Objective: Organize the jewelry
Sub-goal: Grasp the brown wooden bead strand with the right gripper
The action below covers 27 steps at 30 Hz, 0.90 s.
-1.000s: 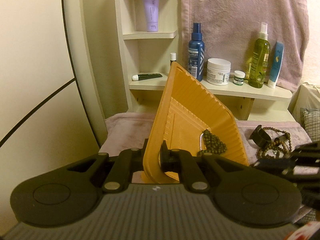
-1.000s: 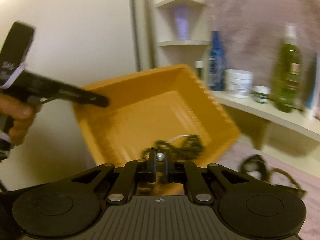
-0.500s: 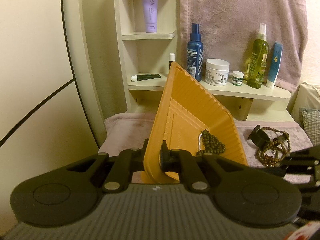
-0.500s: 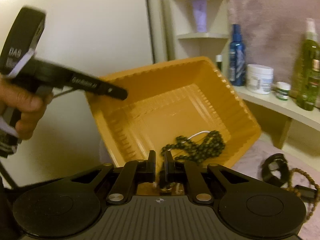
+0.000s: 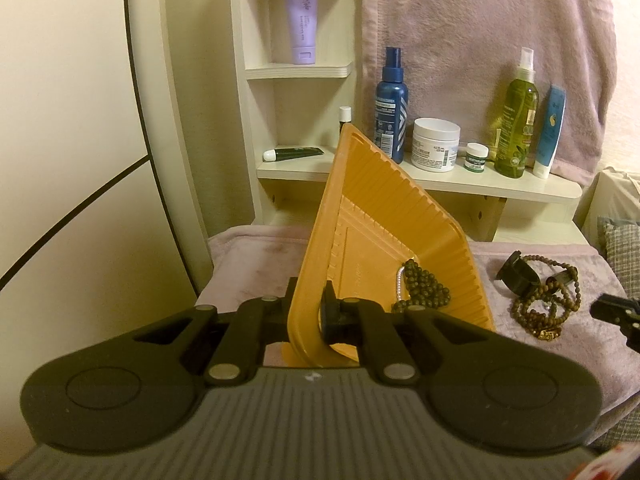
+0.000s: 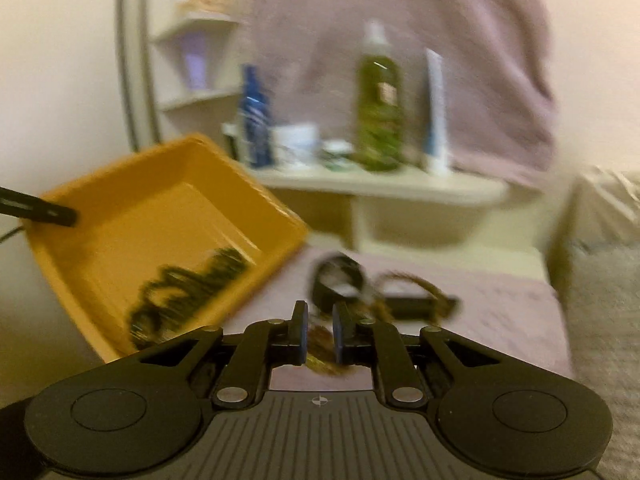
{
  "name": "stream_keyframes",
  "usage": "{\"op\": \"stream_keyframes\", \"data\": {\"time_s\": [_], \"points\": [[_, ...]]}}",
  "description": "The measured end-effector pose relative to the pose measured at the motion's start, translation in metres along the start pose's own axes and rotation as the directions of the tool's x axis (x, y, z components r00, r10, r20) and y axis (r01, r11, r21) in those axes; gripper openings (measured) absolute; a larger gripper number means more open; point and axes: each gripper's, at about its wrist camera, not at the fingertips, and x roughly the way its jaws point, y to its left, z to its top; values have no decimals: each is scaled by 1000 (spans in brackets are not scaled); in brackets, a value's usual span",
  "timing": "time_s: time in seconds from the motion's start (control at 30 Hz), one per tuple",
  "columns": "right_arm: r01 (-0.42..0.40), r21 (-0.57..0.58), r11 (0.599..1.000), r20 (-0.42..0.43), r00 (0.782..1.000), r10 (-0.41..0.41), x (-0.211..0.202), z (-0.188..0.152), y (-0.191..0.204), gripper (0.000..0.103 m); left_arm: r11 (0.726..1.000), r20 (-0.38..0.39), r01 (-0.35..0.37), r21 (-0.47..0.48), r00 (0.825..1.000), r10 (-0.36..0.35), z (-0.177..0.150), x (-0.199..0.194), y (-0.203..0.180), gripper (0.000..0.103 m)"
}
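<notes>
Left gripper [image 5: 308,312] is clamped on the near rim of the orange tray [image 5: 384,236], holding it tilted steeply with its low corner on the mauve towel [image 5: 256,252]. Dark green bead strand [image 5: 424,288] and a thin white chain [image 5: 399,284] lie heaped in that low corner. Right gripper [image 6: 320,334] stands to the right of the tray, over the towel; its jaws have just been opening and stand slightly apart, pressing on nothing, with blurred brown beads visible beyond the gap. Whether those beads lie between the pads or merely beyond them cannot be told through the blur. Brown bead strand [image 5: 544,308] rests on the towel right of the tray, tangled with a black band [image 5: 518,276]. Farther back, a white shelf [image 5: 440,178] carries a blue spray bottle [image 5: 391,104], a white jar [image 5: 435,144], a small green-labelled jar [image 5: 477,156], a green spray bottle [image 5: 516,120] and a blue tube [image 5: 551,132]. A lilac tube [image 5: 302,20] stands on a higher shelf at far left.
</notes>
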Motion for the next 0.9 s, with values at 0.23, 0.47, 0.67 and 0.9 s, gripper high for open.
{"op": "stream_keyframes", "data": {"time_s": [0.23,0.47,0.67,0.9], "points": [[131,32,991,-44,991,-129,1,-16,-23,39,1000,-1,1,-1,1000,-1,0,0,1,8],[138,23,990,-38,990,-137,13,-15,-25,52,1000,-2,0,-2,1000,0,0,1,2,8],[73,17,997,-72,995,-72,29,-17,-13,43,1000,-3,-1,-3,1000,1,0,2,3,8],[41,8,999,-126,991,-40,51,-25,0,24,1000,-5,-2,-3,1000,2,1,3,3,8]]}}
